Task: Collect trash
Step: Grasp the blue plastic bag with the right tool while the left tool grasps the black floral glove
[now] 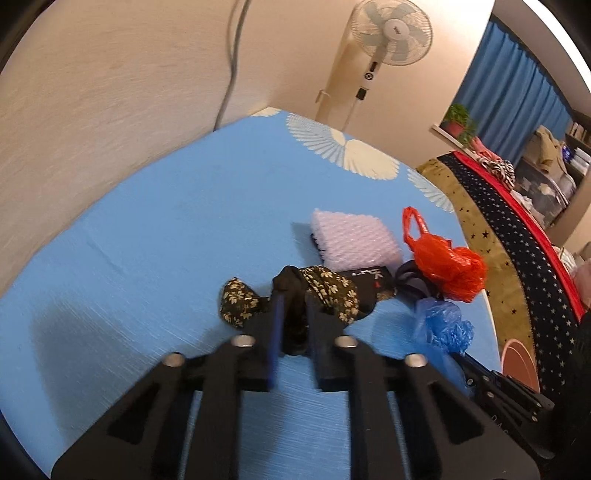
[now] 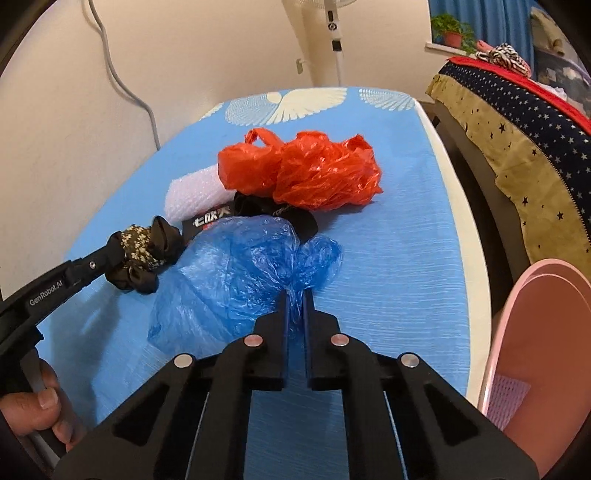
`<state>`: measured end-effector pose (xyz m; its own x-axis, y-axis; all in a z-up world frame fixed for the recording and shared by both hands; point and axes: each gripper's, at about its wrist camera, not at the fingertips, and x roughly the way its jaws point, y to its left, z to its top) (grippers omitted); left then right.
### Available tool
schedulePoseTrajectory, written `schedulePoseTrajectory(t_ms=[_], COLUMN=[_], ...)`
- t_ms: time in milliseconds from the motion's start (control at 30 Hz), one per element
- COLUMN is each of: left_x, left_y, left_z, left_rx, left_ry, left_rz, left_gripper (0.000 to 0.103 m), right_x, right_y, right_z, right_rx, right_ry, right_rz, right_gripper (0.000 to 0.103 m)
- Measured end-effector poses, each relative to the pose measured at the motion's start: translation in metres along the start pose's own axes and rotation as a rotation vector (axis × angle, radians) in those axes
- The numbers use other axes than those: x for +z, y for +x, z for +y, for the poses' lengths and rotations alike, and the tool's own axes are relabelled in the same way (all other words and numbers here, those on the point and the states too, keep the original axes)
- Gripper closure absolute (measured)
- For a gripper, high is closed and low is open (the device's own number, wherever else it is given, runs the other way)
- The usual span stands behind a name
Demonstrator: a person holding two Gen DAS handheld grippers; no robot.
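We count one floral black cloth (image 1: 325, 291), pinched in our left gripper (image 1: 293, 306), jaws nearly closed on it. Then one white bubble-wrap pad (image 1: 352, 240), one black packet (image 1: 369, 282), one blue plastic bag (image 2: 236, 280) gripped by our right gripper (image 2: 294, 295), jaws almost shut on its bunched end, and one red plastic bag (image 2: 310, 171). All lie close together on the blue tabletop (image 1: 147, 240). One pink bin (image 2: 543, 354) stands at the right edge. One fan (image 1: 391, 31) by the beige wall, blue curtains (image 1: 509, 85) far right.

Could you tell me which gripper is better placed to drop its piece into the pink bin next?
Right. The right gripper grips the blue bag, with the pink bin beside it.
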<state>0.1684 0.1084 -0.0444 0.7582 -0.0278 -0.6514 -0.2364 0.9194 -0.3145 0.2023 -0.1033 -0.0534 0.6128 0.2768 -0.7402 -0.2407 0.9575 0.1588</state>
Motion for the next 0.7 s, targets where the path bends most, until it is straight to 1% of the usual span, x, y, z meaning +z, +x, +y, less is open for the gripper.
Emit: schedulePoseTrajectory(t_ms=[100, 200, 333, 533, 700], left_x=[0.003, 0.004, 0.005, 0.001, -0.007], left_y=[-0.007, -0.019, -0.037, -0.066, -0.089], left_z=[-0.001, -0.003, -0.008, -0.012, -0.017], left_rx=[-0.004, -0.01, -0.026, -0.053, -0.069], left_ry=[0.006, 0.021, 0.046, 0.069, 0.093], left_rz=[-0.016, -0.043, -0.077, -0.121, -0.151], left_gripper=[0.097, 0.098, 0.098, 0.098, 0.098], right_x=[-0.004, -0.005, -0.004, -0.007, -0.017], right_y=[-0.014, -0.037, -0.064, -0.105, -0.137], right_z=[0.003, 0.003, -0.002, -0.011, -0.019], right_rx=[-0.004, -0.014, -0.033, -0.067, -0.095], right_ry=[-0.017, -0.023, -0.024, -0.023, -0.014], right_rz=[-0.023, -0.068, -0.103, -0.155, -0.189], right_gripper=[0.098, 0.098, 0.098, 0.098, 0.098])
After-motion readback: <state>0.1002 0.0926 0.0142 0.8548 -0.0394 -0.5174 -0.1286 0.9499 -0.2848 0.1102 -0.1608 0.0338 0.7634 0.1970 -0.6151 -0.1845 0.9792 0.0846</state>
